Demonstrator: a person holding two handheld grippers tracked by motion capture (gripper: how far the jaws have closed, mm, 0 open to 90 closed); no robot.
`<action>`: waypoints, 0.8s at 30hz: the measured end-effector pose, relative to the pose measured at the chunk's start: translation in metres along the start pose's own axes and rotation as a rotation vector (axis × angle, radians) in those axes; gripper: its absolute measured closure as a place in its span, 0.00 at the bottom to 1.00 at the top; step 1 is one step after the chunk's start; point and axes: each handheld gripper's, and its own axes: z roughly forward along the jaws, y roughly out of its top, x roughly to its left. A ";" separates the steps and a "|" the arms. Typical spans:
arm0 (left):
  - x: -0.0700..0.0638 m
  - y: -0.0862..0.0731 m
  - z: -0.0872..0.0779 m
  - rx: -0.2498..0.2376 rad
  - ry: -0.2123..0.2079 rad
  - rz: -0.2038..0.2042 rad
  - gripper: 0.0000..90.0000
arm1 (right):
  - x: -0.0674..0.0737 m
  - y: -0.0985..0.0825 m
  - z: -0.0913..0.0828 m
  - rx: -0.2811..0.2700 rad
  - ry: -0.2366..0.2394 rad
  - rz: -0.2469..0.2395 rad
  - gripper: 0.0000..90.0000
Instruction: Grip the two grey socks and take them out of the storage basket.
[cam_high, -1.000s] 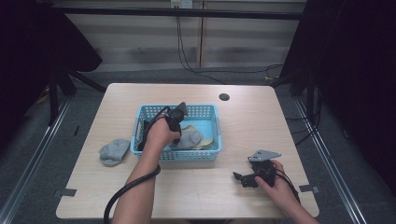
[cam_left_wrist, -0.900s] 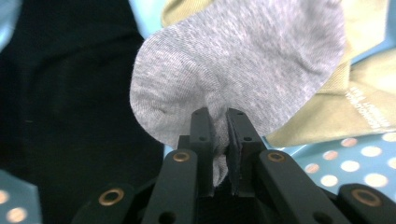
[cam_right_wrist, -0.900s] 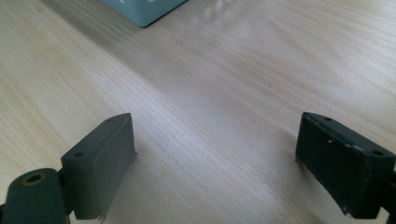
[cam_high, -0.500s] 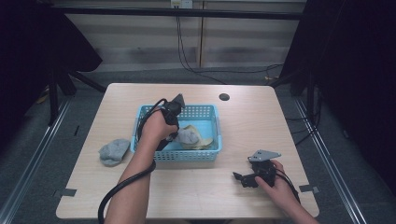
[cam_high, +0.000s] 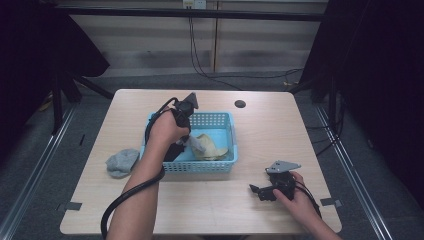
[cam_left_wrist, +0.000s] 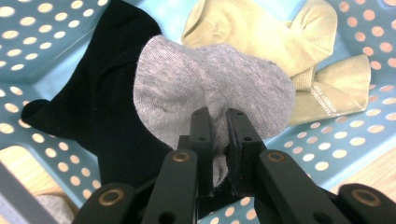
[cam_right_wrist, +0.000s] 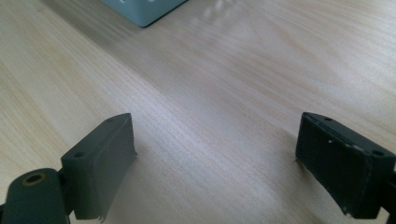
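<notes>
Left tongs (cam_left_wrist: 218, 135) clamped on a grey sock (cam_left_wrist: 210, 88), lifted above a black sock (cam_left_wrist: 93, 112) and a beige sock (cam_left_wrist: 289, 51) in a blue basket (cam_high: 220, 119) mid-table. Right tongs (cam_right_wrist: 217, 168) wide apart, low over bare wood near the front right corner. Another grey sock (cam_high: 121, 161) by the left edge of the pale wooden table (cam_high: 280, 135). Dark curtains and cables behind; grey floor around.
</notes>
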 end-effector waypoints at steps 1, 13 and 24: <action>0.001 0.000 -0.002 -0.001 -0.006 0.000 0.91 | 0.000 0.000 0.000 -0.001 0.001 0.001 0.12; 0.010 -0.006 -0.023 0.005 0.009 -0.015 0.91 | 0.000 0.000 0.000 0.001 0.000 -0.002 0.12; 0.020 -0.014 -0.037 0.015 0.009 -0.031 0.91 | 0.000 0.000 0.000 0.001 0.000 -0.001 0.12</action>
